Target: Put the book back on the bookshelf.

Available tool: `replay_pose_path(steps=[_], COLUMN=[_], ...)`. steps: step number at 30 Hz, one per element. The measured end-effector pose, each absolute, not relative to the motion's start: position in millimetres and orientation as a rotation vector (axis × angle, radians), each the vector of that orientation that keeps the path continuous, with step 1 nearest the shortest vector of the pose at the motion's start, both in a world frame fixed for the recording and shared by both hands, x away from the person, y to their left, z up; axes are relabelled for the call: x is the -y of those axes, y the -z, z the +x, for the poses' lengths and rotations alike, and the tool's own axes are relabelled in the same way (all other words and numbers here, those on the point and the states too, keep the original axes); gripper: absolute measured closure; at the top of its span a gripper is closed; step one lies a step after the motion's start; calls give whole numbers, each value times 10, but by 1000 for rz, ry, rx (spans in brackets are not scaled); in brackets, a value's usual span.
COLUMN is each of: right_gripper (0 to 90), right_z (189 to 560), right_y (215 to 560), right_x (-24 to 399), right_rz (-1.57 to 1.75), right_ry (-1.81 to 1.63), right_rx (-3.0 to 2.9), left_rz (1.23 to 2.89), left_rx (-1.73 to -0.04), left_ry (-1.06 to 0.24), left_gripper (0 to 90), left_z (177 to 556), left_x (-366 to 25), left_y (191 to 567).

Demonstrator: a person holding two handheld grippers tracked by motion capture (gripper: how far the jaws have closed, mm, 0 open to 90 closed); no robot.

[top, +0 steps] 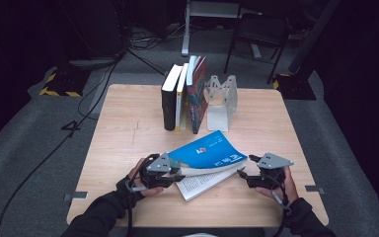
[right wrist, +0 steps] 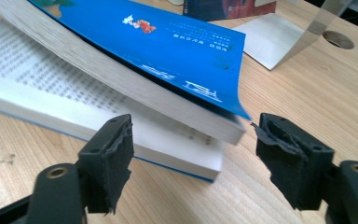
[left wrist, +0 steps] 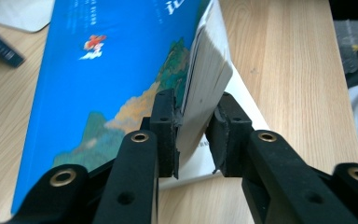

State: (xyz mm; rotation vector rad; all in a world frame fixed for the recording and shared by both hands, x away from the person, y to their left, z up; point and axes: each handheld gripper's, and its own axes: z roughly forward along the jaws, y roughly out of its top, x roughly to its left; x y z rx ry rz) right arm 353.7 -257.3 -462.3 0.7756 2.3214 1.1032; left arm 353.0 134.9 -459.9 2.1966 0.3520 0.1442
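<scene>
Now the left tongs [left wrist: 193, 135] clamp the blue book's [top: 208, 152] lifted pages; the right tongs [right wrist: 193, 161] apparently gape apart beside it.

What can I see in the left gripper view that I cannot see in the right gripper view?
The left gripper view has the left gripper, jaws shut on a lifted bundle of pages under the cover. The right gripper view has the right gripper, jaws open with the book's corner between them untouched, the printed text of the lower pages, and the metal bookend. Both have the blue book on the wooden table.
</scene>
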Motion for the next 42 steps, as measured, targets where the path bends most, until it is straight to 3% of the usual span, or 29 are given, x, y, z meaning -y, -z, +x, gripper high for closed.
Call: replay_pose_path(steps=[11, 17, 19, 20, 22, 27, 32, 33, 37, 42], right_gripper=[262, 374, 404, 417, 411, 520, 524, 540, 564, 601], right_z=[3737, 3843, 3824, 3823, 3791, 3774, 3748, 3736, 3689, 3565], right_y=[4725, 4797, 4783, 4778, 4773, 4758, 4700, 4694, 4648, 4624], right_x=[2385, 2316, 2266, 2247, 2181, 2190, 2155, 2148, 2124, 2046], right_rz=[616, 541, 484, 470, 409, 405, 390, 399, 389, 338], right_ry=[-1031, -1098, -1113, -1115, -1077, -1065, -1041, -1047, -1067, -1066], right_rx=[-2408, -2427, -2411, -2412, -2390, -2361, -2346, -2357, -2363, -2389], left_rz=[2207, 2221, 2220, 2229, 2168, 2197, 2236, 2269, 2347, 2363], left_rx=[-375, -409, -439, -486, -544, -504, -402, -395, -348, -412], left_ry=[-179, -184, -181, -246, -194, -238, -308, -327, -363, -388], left_gripper=[707, 703, 745, 830, 813, 585, 431, 366, 323, 319], left_z=[3611, 3677, 3690, 3695, 3730, 3606, 3414, 3371, 3318, 3353], left_x=[-1659, -1832, -1908, -1965, -2064, -1820, -1396, -1248, -996, -956], left_y=[4618, 4630, 4644, 4660, 4669, 4536, 4434, 4427, 4488, 4543])
